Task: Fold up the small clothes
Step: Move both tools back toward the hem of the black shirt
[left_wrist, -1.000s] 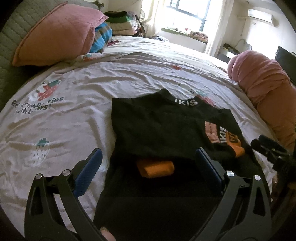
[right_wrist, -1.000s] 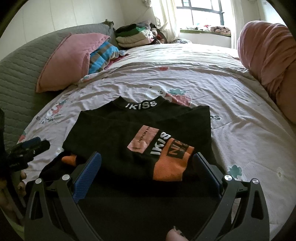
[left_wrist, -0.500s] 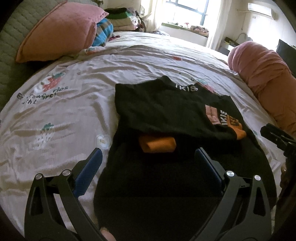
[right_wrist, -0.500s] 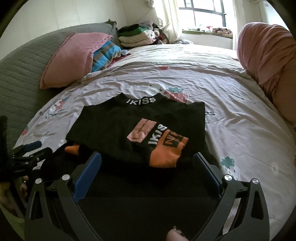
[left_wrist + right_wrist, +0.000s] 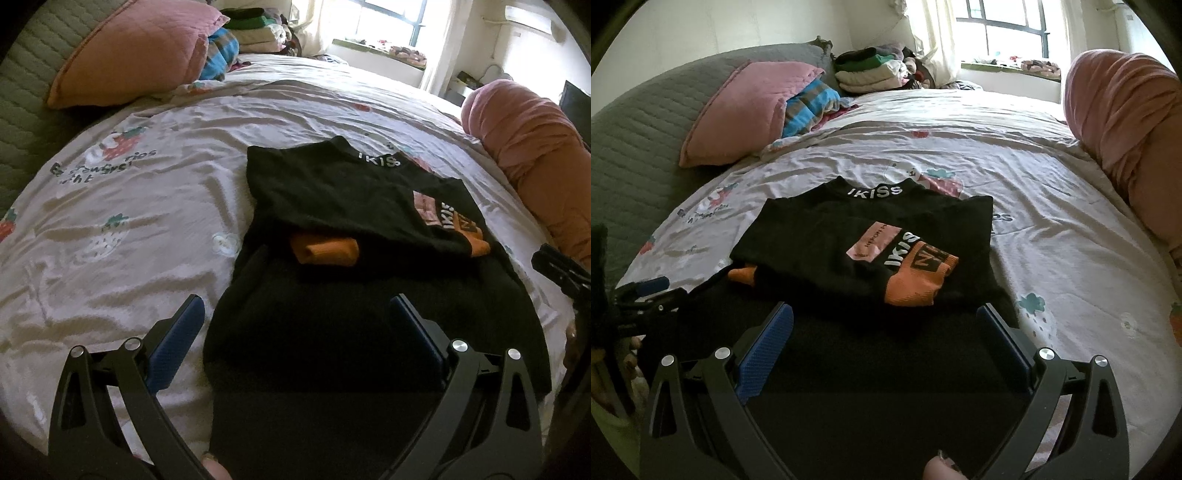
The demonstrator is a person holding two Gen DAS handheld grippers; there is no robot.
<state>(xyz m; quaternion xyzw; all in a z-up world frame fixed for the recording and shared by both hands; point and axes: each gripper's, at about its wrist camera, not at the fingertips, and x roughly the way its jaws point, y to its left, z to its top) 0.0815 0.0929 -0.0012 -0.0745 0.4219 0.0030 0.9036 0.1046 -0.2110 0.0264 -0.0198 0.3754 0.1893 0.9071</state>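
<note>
A wide bed (image 5: 147,206) under a pale strawberry-print sheet fills both views, with a pink pillow (image 5: 746,110) and a stack of folded clothes (image 5: 871,72) near its head and a rolled pink quilt (image 5: 535,147) along one side. In the middle of the near half lies the black top (image 5: 827,236), collar away from the cameras, its sleeves already laid inward across the chest so that one orange cuff (image 5: 919,280) sits on top and another orange cuff (image 5: 325,251) peeks out from under the fold. The lower body of the garment spreads flat toward the near edge of the bed.

The fabric looks like a soft knit, light and limp, so it will likely sag and drag between any two held points and may pull the folded sleeves askew if lifted carelessly. It appears neither slippery nor fragile. The sensible hold seems to be the two hem corners nearest the cameras, pinched through one layer each, then carried up toward the collar.

The left gripper (image 5: 295,317) hovers over the hem's left part with its blue-padded fingers spread wide, holding nothing. The right gripper (image 5: 886,321) hangs likewise above the hem's right part, fingers well apart and empty. Neither touches the cloth, as far as can be seen.
</note>
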